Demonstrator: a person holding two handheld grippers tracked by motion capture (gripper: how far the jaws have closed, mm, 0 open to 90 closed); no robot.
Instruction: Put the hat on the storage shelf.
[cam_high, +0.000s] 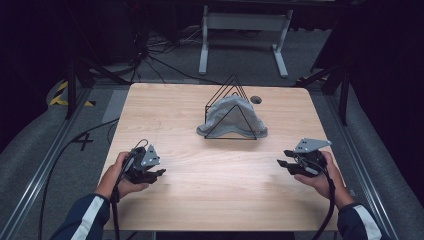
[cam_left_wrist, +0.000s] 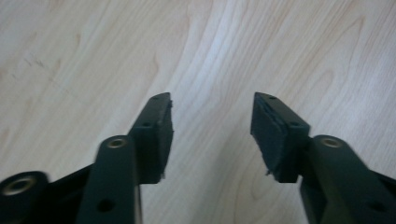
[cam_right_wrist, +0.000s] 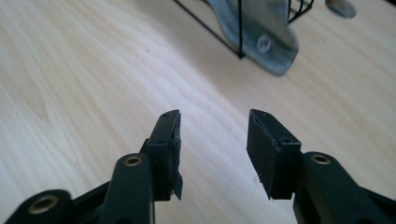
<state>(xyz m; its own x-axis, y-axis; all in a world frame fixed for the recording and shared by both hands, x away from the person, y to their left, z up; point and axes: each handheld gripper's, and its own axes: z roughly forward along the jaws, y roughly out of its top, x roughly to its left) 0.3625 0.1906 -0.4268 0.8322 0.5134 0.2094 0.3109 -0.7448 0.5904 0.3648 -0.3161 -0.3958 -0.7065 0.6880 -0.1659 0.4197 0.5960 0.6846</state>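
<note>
A grey cloth item (cam_high: 231, 116) lies inside a black wire triangular rack (cam_high: 231, 110) near the middle back of the wooden table (cam_high: 210, 200). In the right gripper view the grey cloth (cam_right_wrist: 261, 32) and the rack's wires (cam_right_wrist: 239, 28) sit ahead at the top. My left gripper (cam_high: 156, 175) hovers low over the table's left front, open, with nothing between its jaws. Bare wood lies under the left gripper (cam_left_wrist: 212, 116) in its own view. My right gripper (cam_high: 283, 164) is at the right front, open and empty, pointing left. The right gripper (cam_right_wrist: 214, 135) faces the rack from a distance.
A small round hole (cam_high: 256, 99) marks the table behind the rack. Beyond the table stand a white frame's legs (cam_high: 240, 40) and cables on the grey floor. Metal rails (cam_high: 45, 165) run along both sides of the table.
</note>
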